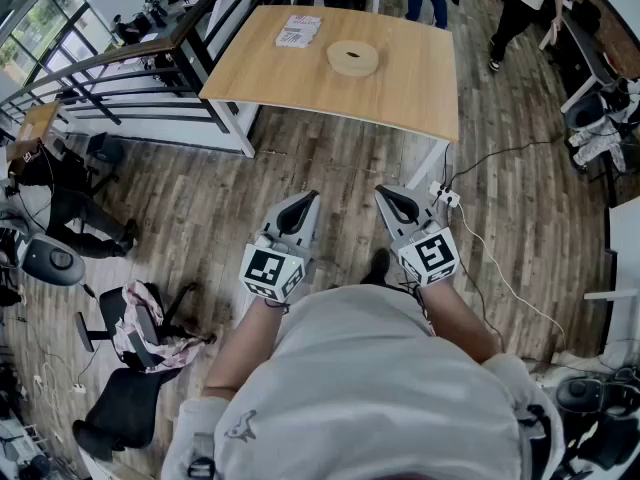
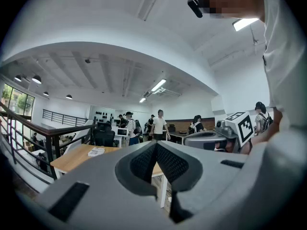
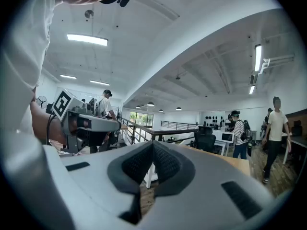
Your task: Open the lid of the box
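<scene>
A round tan box [image 1: 352, 58] with its lid on sits on the wooden table [image 1: 400, 93], far ahead of me. Beside it lies a flat white printed packet [image 1: 298, 31]. Both grippers hang close to my body above the floor, well short of the table and pointing level toward it. My left gripper [image 1: 309, 199] is shut with nothing between its jaws; the left gripper view shows its closed tips [image 2: 156, 145]. My right gripper [image 1: 384, 193] is likewise shut and empty, its tips [image 3: 153, 144] meeting in the right gripper view. The round box does not show in either gripper view.
A black railing [image 1: 130, 68] runs left of the table. Office chairs [image 1: 140, 328] with clothes on them stand at my lower left. A power strip [image 1: 446, 196] and cable lie on the wood floor by the table's right leg. People [image 1: 520, 8] stand beyond the table.
</scene>
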Demonstrator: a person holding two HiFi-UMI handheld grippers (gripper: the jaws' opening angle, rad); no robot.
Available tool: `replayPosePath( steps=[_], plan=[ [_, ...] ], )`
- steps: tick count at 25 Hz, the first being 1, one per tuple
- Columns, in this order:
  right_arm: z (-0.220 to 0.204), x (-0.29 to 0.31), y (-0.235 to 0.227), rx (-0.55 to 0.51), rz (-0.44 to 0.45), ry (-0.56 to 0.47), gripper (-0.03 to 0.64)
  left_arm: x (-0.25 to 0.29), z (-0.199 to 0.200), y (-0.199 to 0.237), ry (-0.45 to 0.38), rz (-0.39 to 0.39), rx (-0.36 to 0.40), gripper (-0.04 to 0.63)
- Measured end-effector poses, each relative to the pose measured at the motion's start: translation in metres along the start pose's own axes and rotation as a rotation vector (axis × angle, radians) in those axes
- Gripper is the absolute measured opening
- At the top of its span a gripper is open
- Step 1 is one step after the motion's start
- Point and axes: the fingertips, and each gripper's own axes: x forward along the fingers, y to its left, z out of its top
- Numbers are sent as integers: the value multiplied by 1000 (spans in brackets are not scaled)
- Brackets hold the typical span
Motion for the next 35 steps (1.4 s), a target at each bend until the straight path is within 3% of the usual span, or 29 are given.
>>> replayPosePath(
  steps=[24,29,35],
  plan=[
    [-3,16,-15,-7,8,11,5,15,0,14,-18,28,-13,8],
    [-16,20,-26,-2,19,40,42,30,-3,14,-27,18,-28,12],
    [-24,27,-57,8,18,50,123,64,-14,13,13,9,-24,135]
  ],
)
